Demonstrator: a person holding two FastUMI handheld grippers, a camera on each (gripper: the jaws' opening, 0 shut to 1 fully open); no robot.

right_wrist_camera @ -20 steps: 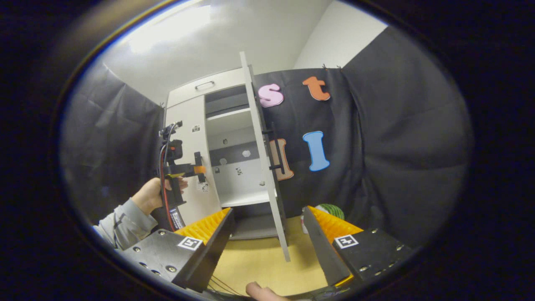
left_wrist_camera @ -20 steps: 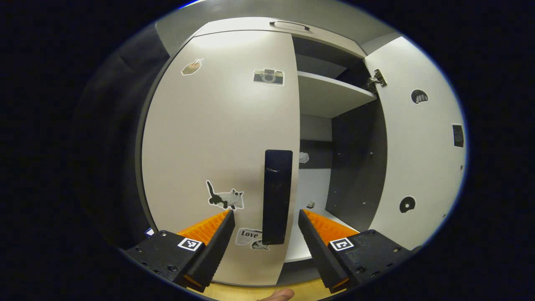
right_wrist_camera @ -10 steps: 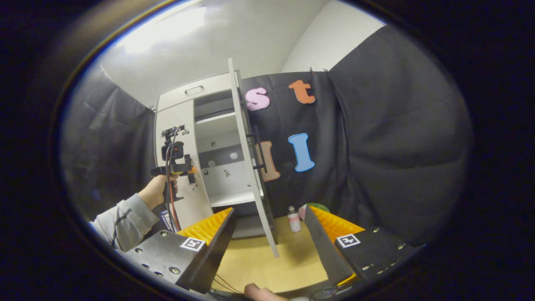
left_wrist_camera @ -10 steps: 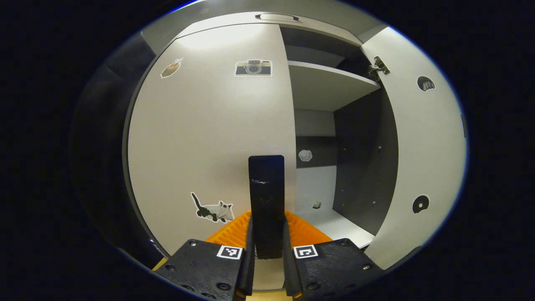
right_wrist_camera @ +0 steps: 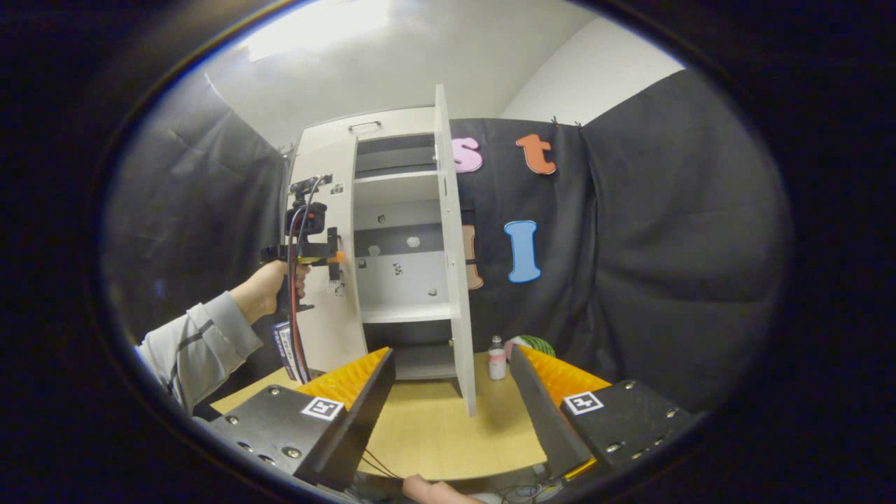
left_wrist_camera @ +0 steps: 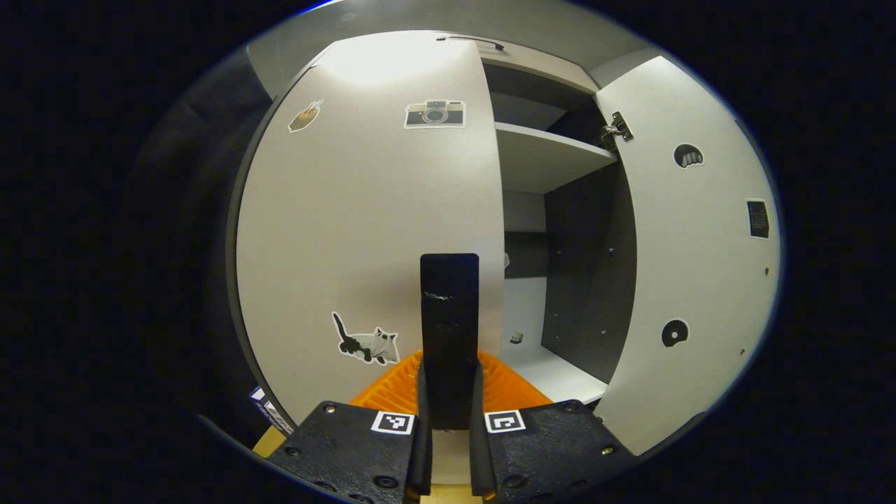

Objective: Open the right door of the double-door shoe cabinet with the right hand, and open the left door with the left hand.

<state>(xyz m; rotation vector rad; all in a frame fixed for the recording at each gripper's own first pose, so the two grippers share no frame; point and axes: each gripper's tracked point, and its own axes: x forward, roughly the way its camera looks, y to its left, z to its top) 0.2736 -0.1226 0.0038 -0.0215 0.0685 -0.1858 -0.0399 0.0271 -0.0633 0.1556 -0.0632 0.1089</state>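
Clamping left tool (left_wrist_camera: 448, 420) on left door handle (left_wrist_camera: 449, 329), both fingers pressing

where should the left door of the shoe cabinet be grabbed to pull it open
By its dark upright handle, which stands near the left door's inner edge, beside the open half of the cabinet. Come straight at the door's front with the fingers either side of the bar, since it is narrow and tall. The left hand-held gripper is already shut on the handle's lower part this way.
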